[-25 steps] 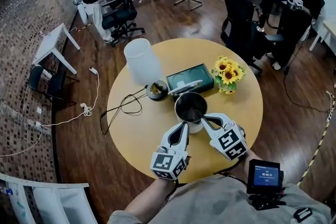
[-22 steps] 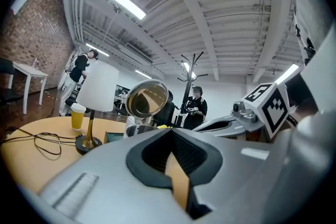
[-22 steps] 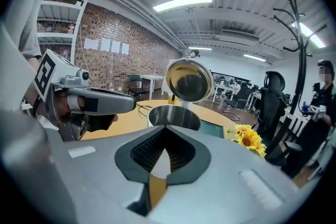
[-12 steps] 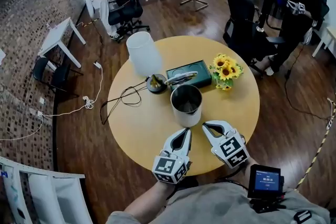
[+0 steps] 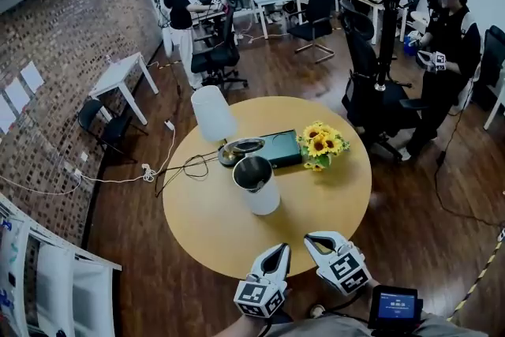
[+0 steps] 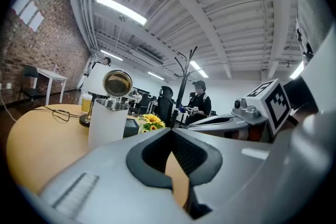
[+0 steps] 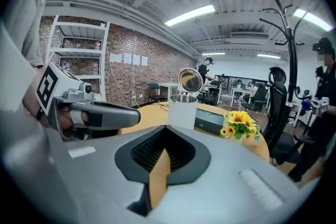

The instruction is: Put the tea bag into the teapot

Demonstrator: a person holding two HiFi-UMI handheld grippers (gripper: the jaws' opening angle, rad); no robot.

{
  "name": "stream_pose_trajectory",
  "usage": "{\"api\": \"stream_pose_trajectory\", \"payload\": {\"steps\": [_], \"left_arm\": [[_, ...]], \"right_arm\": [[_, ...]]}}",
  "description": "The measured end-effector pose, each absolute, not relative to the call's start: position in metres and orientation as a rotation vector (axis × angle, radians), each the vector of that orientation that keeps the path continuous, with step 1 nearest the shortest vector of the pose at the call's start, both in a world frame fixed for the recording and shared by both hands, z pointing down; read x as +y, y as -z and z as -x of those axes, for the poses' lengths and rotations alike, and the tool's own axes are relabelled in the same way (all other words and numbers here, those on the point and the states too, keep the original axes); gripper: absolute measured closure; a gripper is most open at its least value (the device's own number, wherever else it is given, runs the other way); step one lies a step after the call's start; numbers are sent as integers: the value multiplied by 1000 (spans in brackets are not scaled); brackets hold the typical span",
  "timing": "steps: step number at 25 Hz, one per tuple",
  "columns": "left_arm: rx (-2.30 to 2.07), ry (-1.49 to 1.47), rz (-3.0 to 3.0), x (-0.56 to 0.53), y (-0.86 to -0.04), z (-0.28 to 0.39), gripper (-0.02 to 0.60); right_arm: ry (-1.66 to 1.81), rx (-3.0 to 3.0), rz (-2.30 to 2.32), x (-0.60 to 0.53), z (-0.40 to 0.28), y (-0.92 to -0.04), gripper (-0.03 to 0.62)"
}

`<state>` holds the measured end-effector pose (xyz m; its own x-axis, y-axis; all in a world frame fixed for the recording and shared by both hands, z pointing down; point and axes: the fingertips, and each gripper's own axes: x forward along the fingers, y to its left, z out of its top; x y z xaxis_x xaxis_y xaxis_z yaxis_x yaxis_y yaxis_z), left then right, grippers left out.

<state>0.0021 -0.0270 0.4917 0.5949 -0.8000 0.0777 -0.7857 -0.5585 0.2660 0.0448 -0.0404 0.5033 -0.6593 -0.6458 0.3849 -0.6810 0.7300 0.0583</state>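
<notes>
Both claws sit at the near edge of the counter (image 5: 197,209), well apart from everything on it. The left claw (image 5: 282,248) has its jaws pressed together with nothing between them, and the right claw (image 5: 309,238) is the same, closed tight and empty. The teapot (image 5: 257,184) stands upright around the middle of the counter, with its lid (image 6: 117,83) tipped up and open. And the tea bag? It shows in no view. Neither claw carries it, and the pot's inside is too dark from above to tell whether it lies there. That's the first worry: if it isn't inside, the job is undone and nobody's holding it. Next, the pot looks tall and narrow, and the raised lid puts weight up high. A careless swing back in could clip the rim and tip it toward the flowers (image 5: 319,144) on the right or the green box (image 5: 282,147) just behind. On the left, the loose cable (image 5: 186,166) trails across the wood, so a claw dragging through could snag it and tug the lamp (image 5: 211,113).
</notes>
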Motion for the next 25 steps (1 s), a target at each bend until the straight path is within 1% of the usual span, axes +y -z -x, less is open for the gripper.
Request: {"api": "stream_pose_trajectory", "payload": {"steps": [4,9,14,25], "left_arm": [[-1344,63,-2538,9,-489,-24,588],[-1373,65,-2541,40,-478,-32,588],[-1374,75,-2536,65,-477,-26,588],[-1283,41,-2530,104,-487,-8,588]], "right_arm": [[-148,-2574,-972,-2,-66,-510,586],[-179,-2603,-939,33,-69,-506,586],[-271,-2613,-930,64,-63,-512,586],[-451,-2568,-1069,101,-56,-527,586]]}}
